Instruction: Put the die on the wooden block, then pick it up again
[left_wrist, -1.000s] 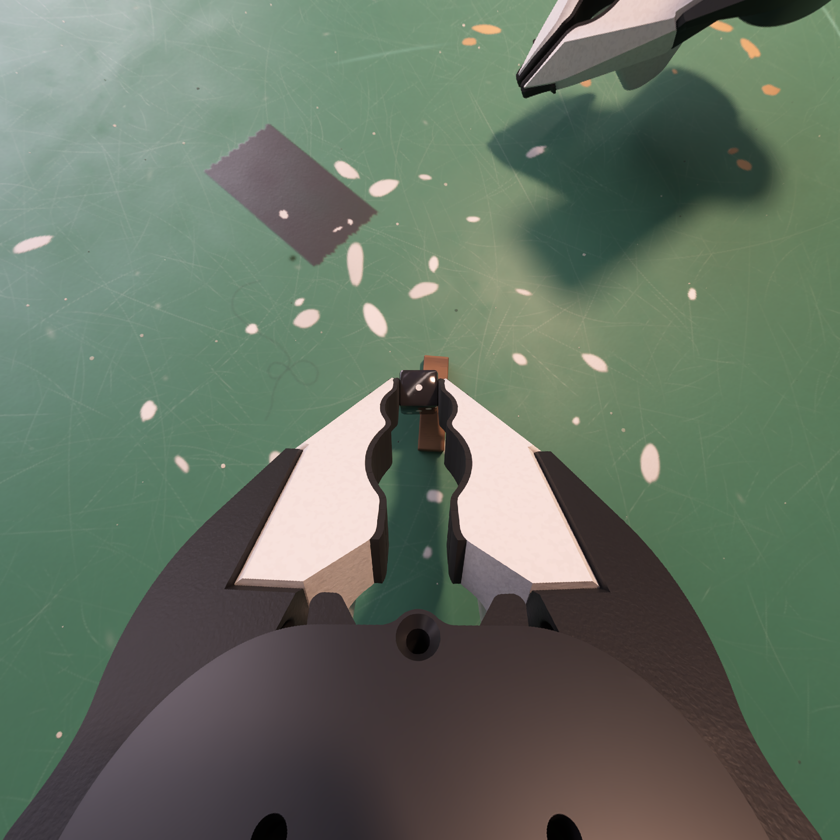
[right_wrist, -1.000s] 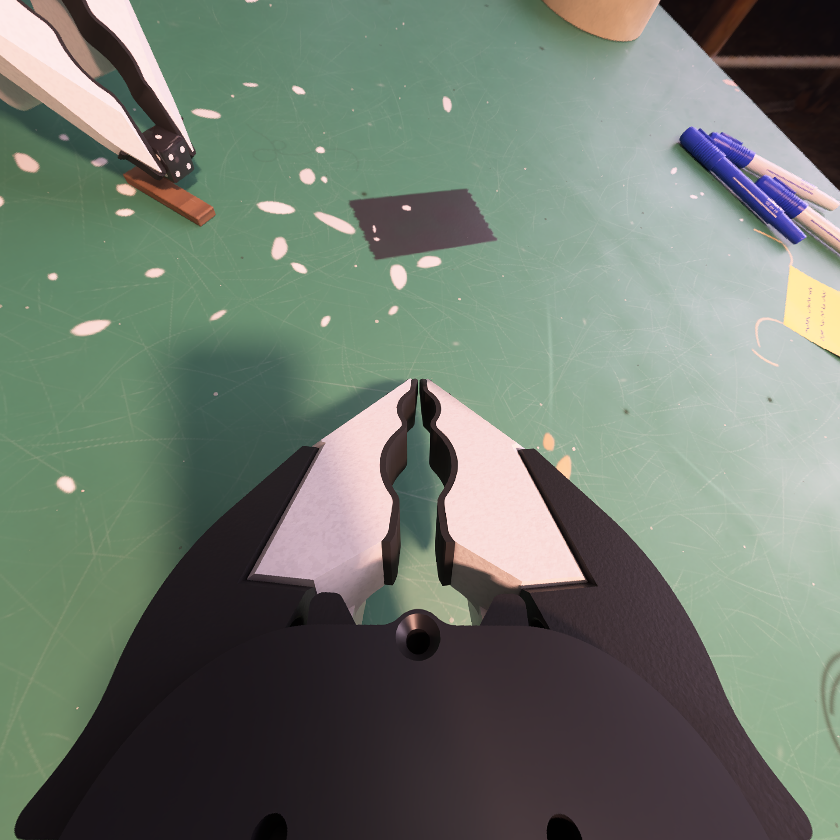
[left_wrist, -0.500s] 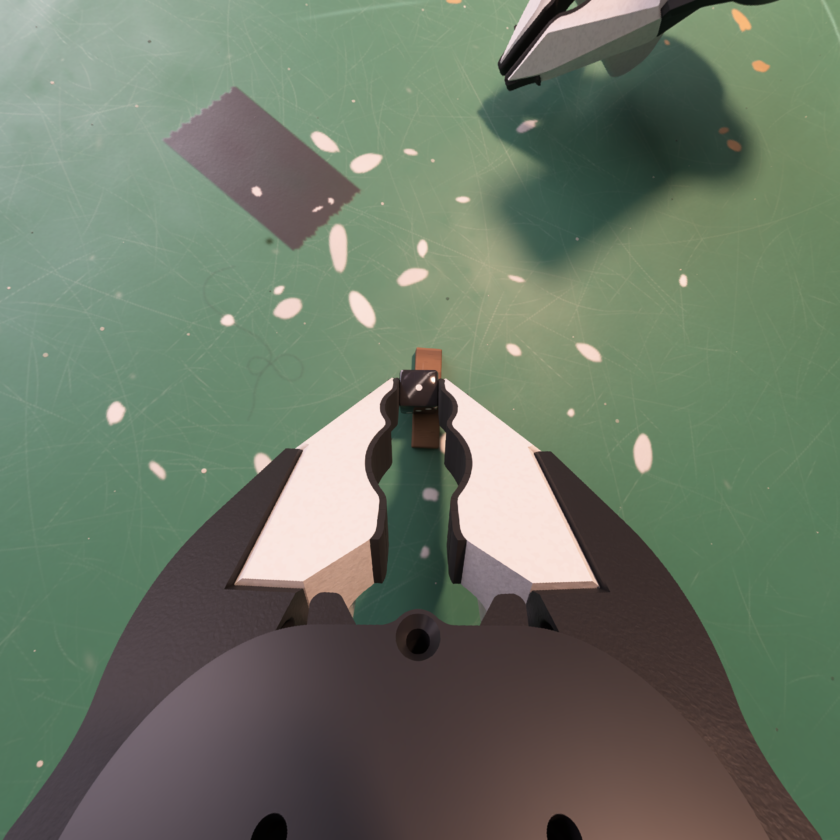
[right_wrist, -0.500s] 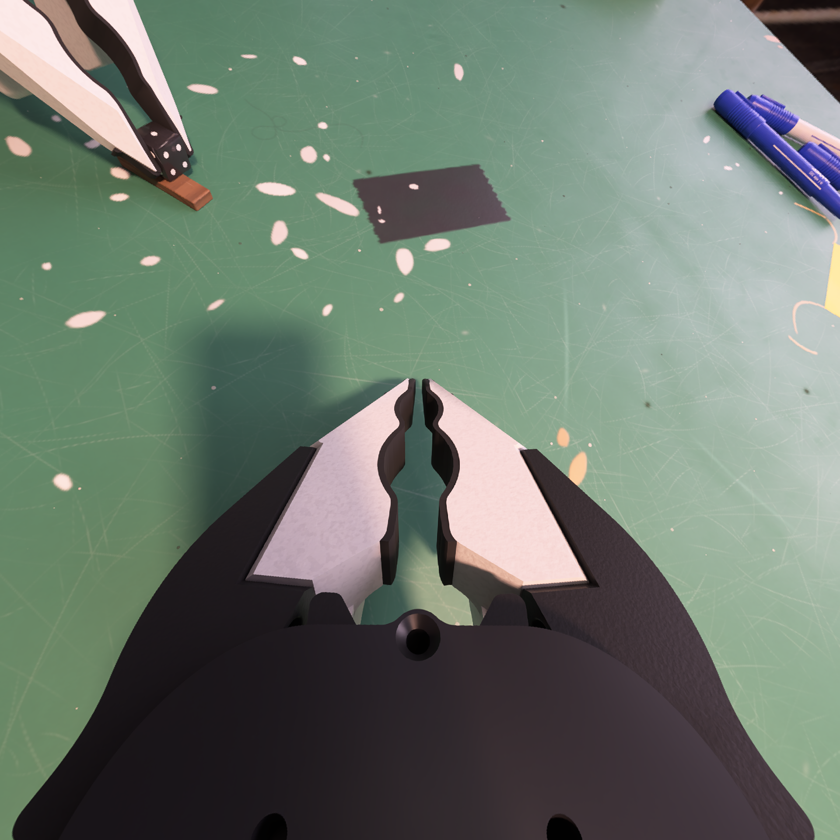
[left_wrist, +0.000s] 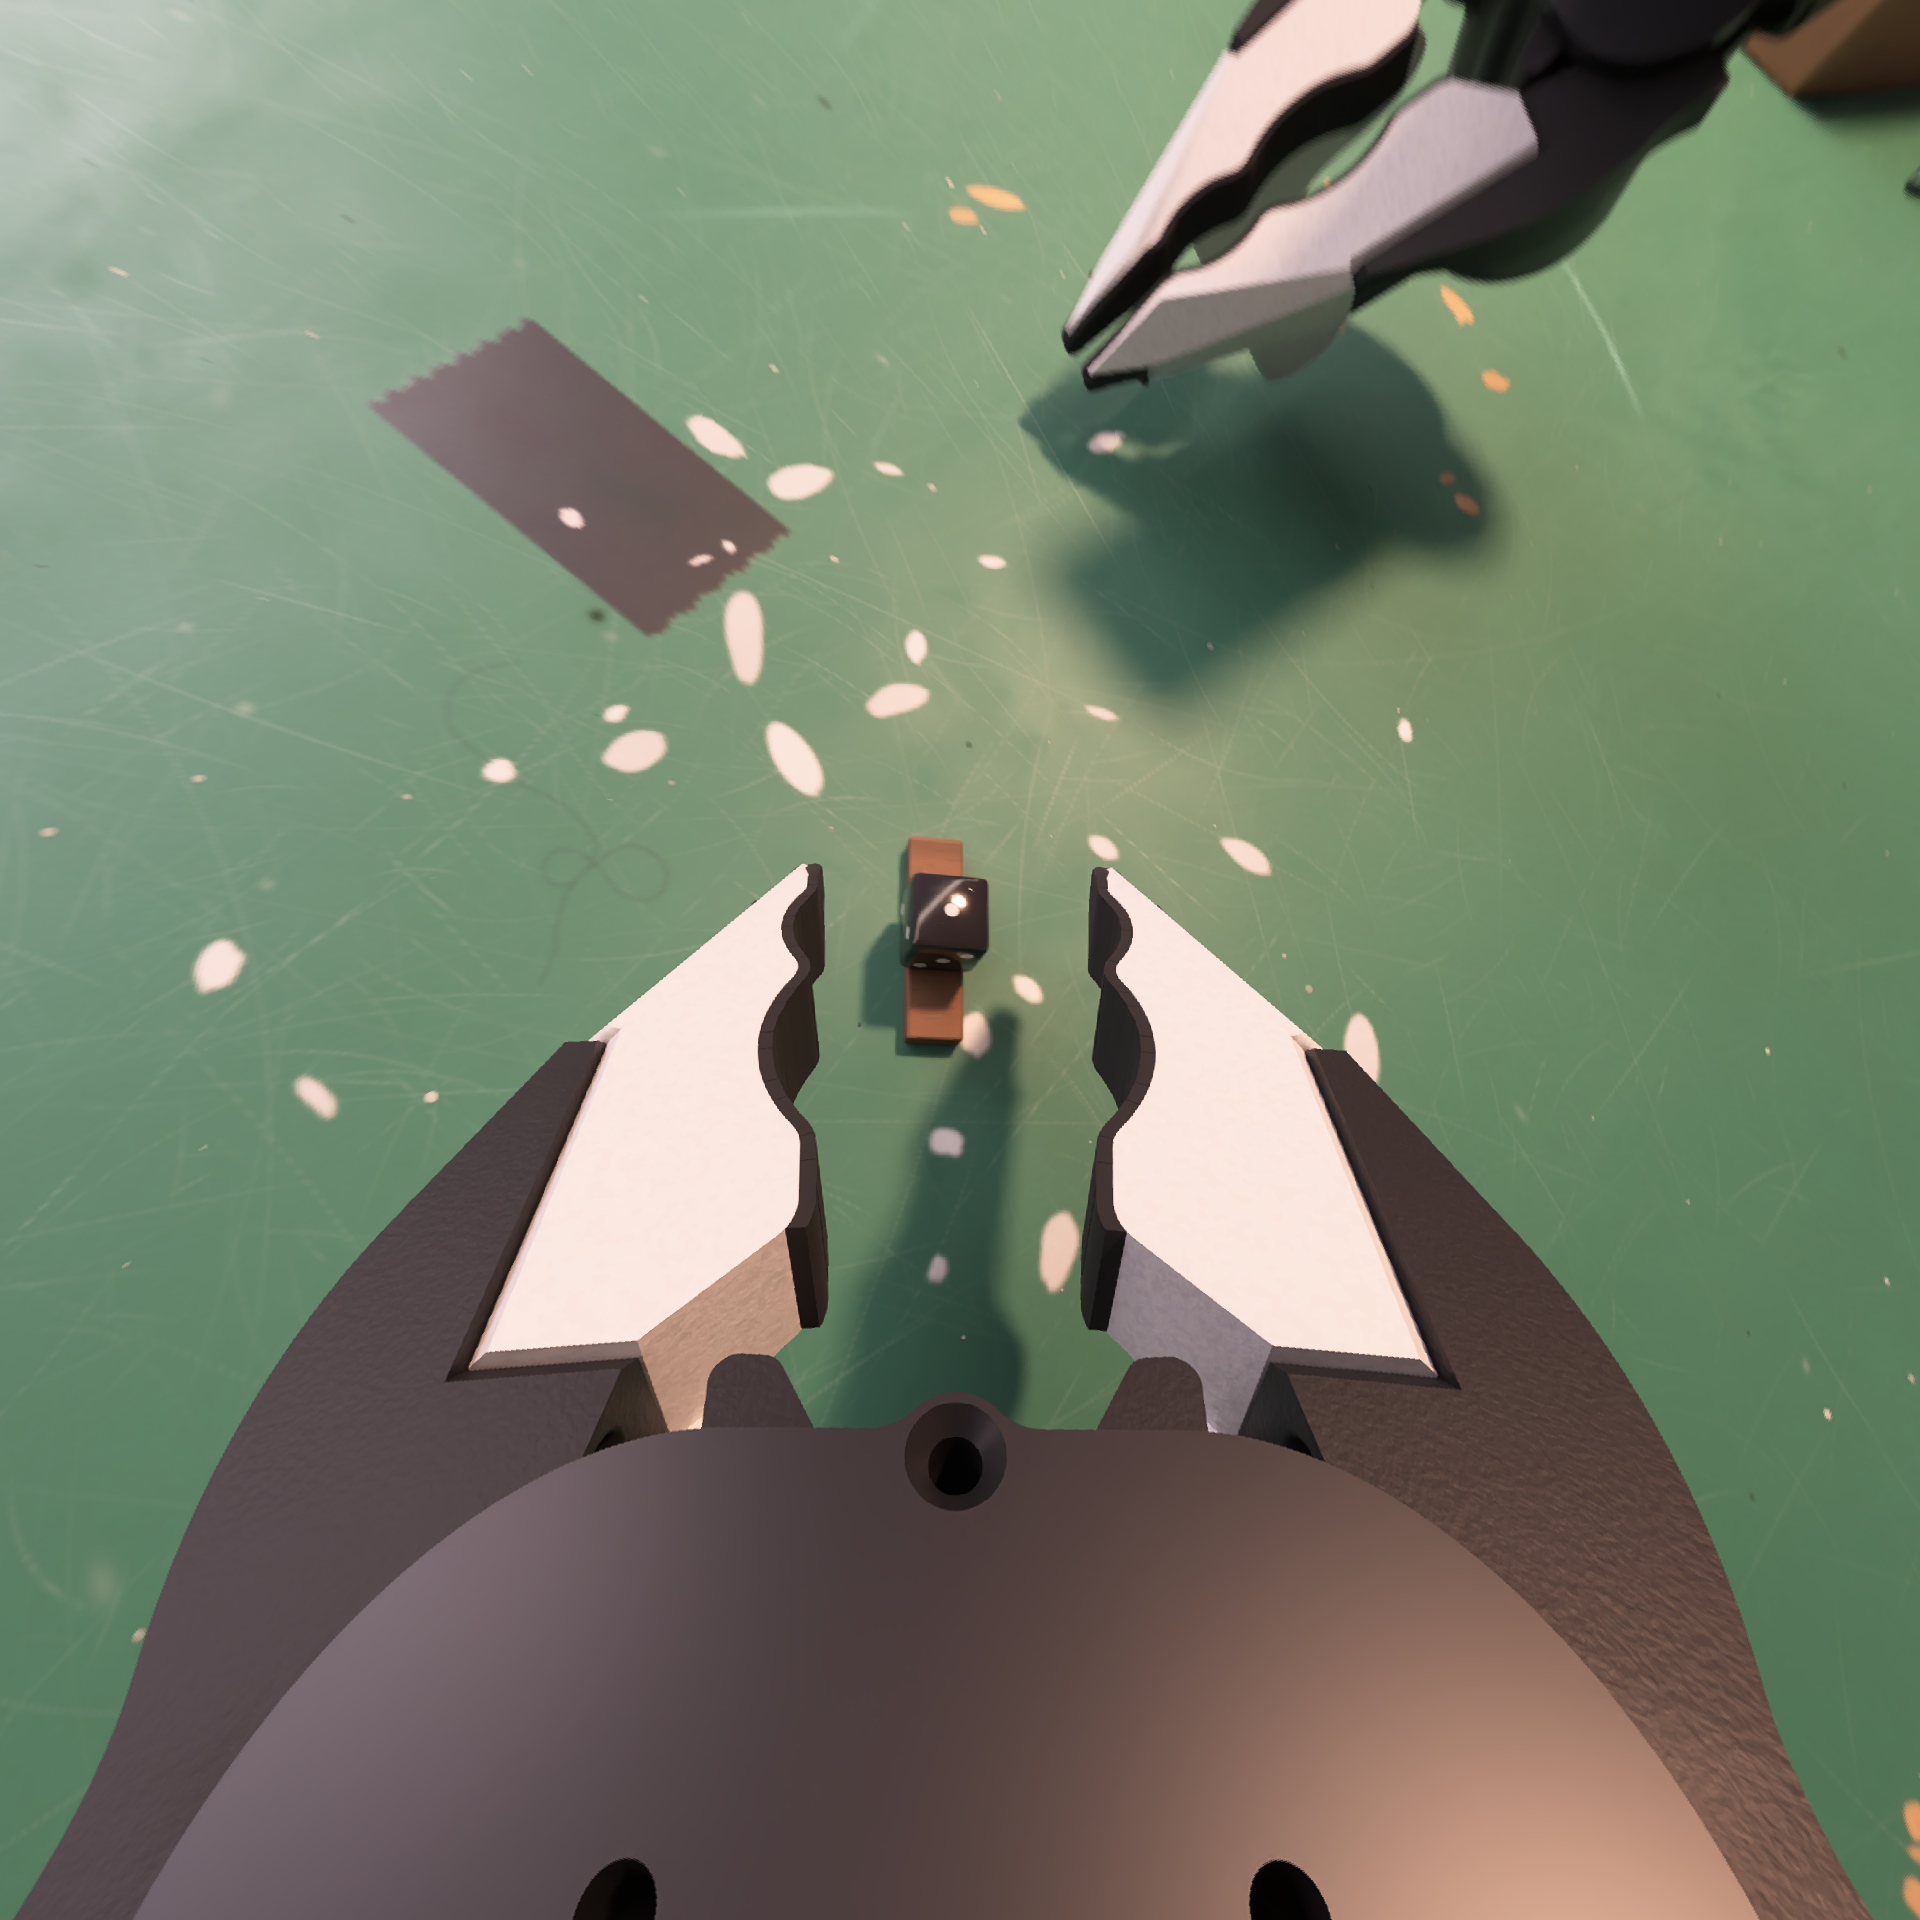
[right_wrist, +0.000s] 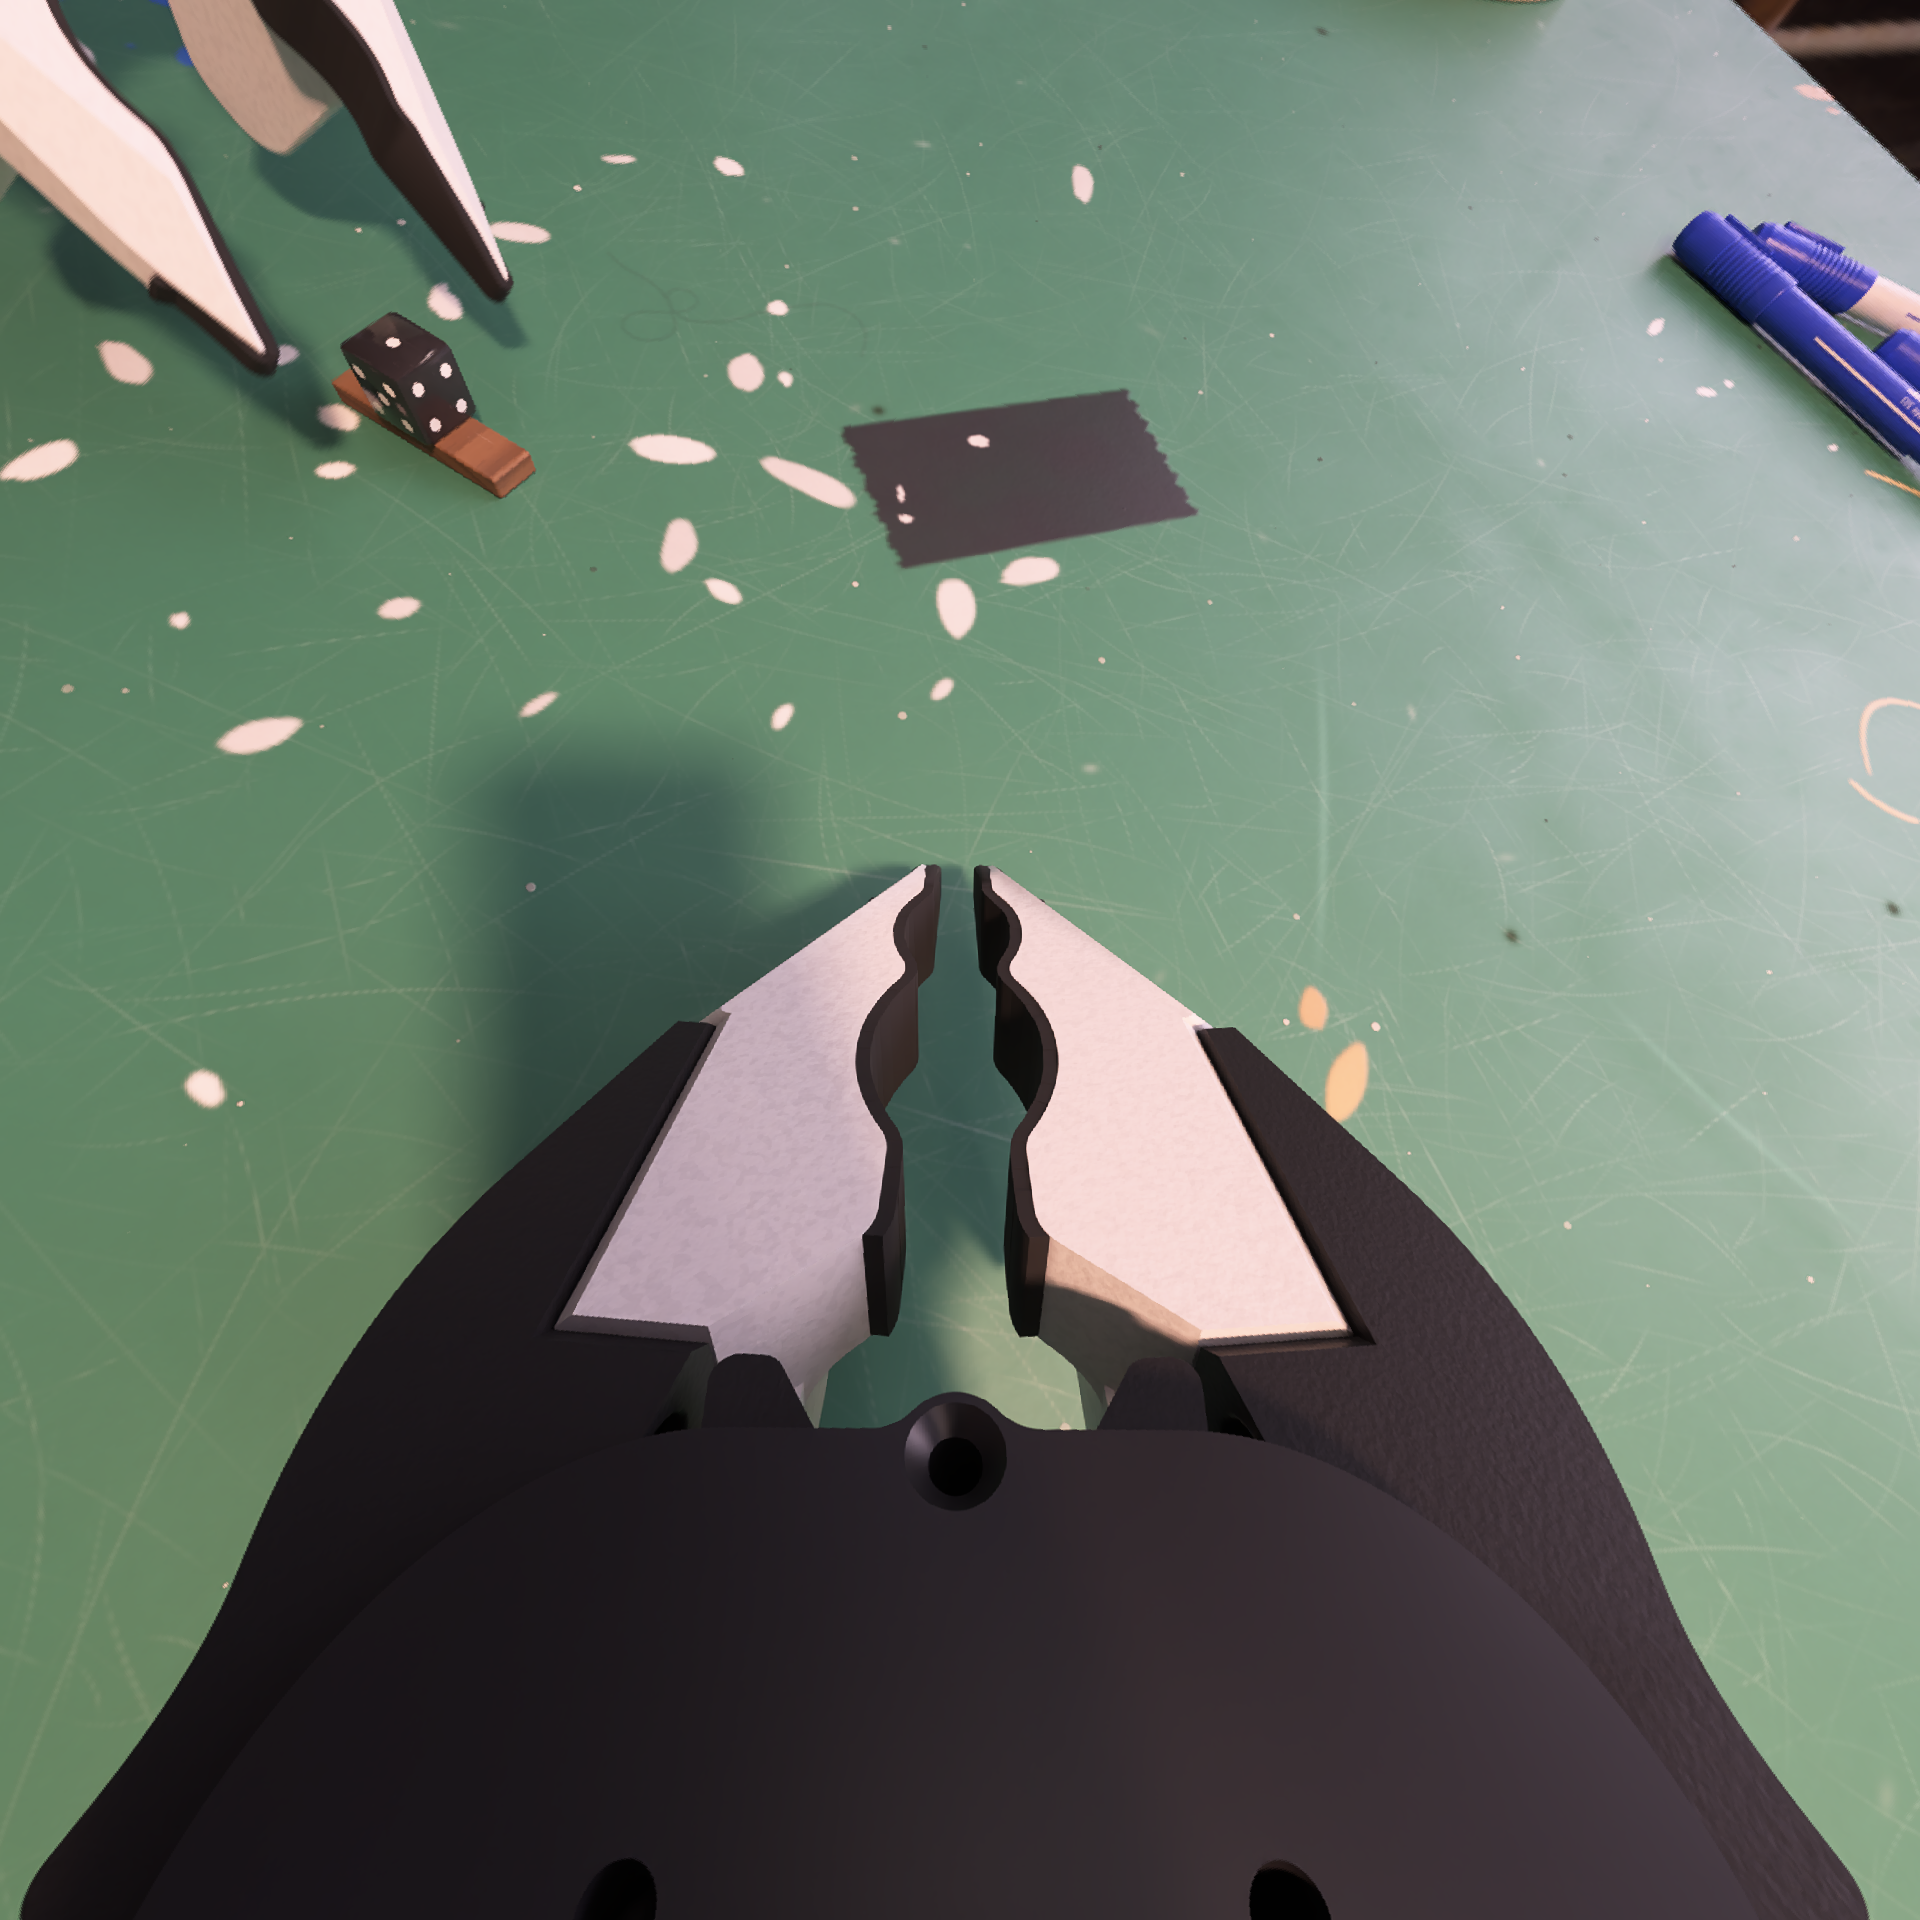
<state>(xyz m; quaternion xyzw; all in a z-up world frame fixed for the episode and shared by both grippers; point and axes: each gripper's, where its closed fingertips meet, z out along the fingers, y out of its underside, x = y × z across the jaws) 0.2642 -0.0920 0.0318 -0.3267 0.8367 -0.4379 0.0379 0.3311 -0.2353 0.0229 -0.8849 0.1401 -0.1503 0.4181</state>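
I see even, fairly bright light on the green table in both views, with a pale hazy glare in the upper left of the left wrist view. The right gripper at upper right there looks slightly blurred and throws a soft dark shadow below itself. A bright highlight sits on the die. In the right wrist view a broad soft shadow lies left of centre; straight edges bow toward the frame corners.

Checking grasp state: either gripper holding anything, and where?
Nothing held. Left gripper open; small black die sits free on thin brown wooden block. Right gripper nearly shut, empty.
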